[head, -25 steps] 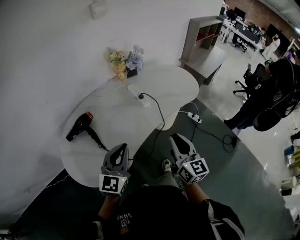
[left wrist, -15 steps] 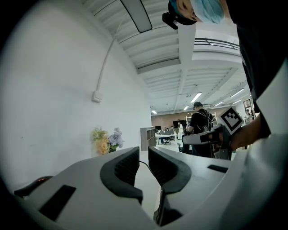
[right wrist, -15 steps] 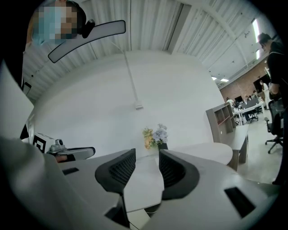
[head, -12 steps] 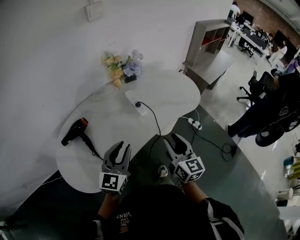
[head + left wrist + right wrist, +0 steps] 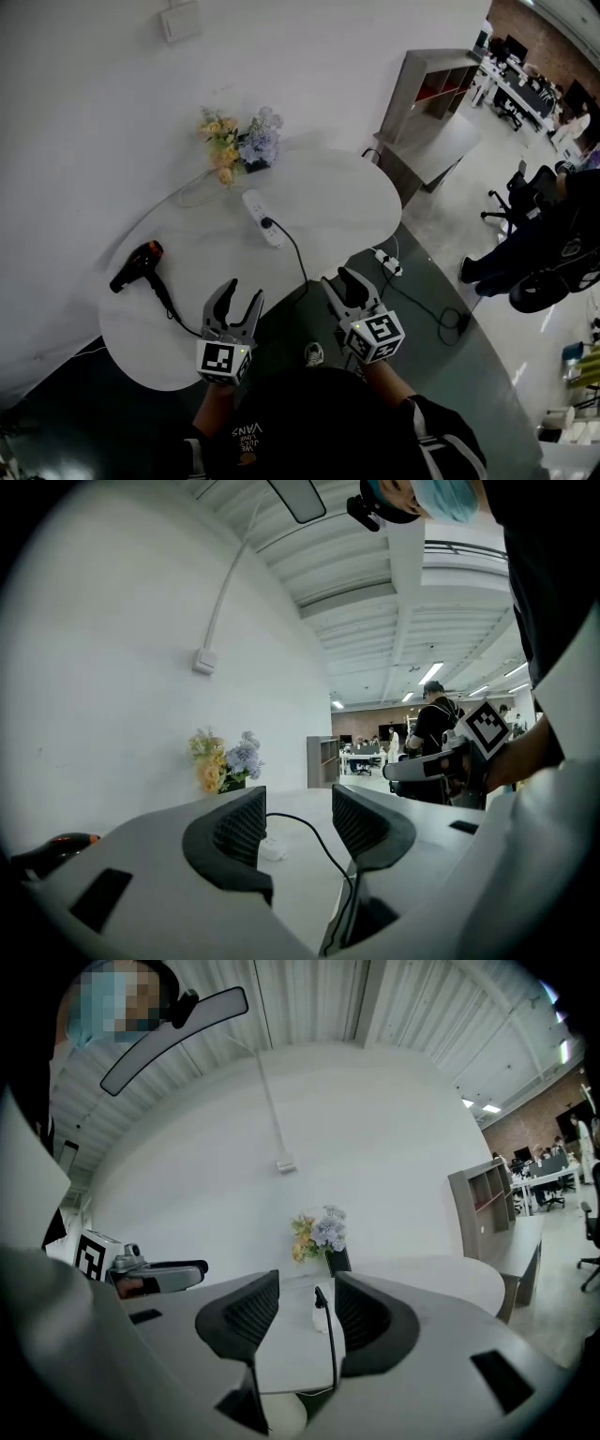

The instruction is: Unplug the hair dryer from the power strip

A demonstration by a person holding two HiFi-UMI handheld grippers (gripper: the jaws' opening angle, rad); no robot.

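Note:
A black hair dryer [image 5: 134, 265] with an orange nozzle lies at the left of the white table [image 5: 337, 192]. A white power strip [image 5: 262, 217] lies mid-table with a black plug [image 5: 266, 223] in it. The plug's black cord [image 5: 298, 262] runs towards the front edge. My left gripper [image 5: 242, 294] hovers over that front edge, jaws opening, nothing between them. My right gripper [image 5: 337, 278] hangs just off the edge beside the cord, jaws also opening and empty. The left gripper [image 5: 298, 817] view shows the strip [image 5: 272, 848] ahead; the right gripper [image 5: 307, 1312] view shows the plug [image 5: 320, 1295] between its jaws, far ahead.
A vase of flowers [image 5: 234, 139] stands at the table's back by the wall. A second strip and cable [image 5: 389, 262] lie on the dark floor to the right. A grey shelf unit [image 5: 436, 103], office chairs and a person [image 5: 544, 244] are further right.
Both grippers have gone from shut to open. Table, dryer and strip have slid left in the head view as I moved; both grippers now sit at the table's front edge.

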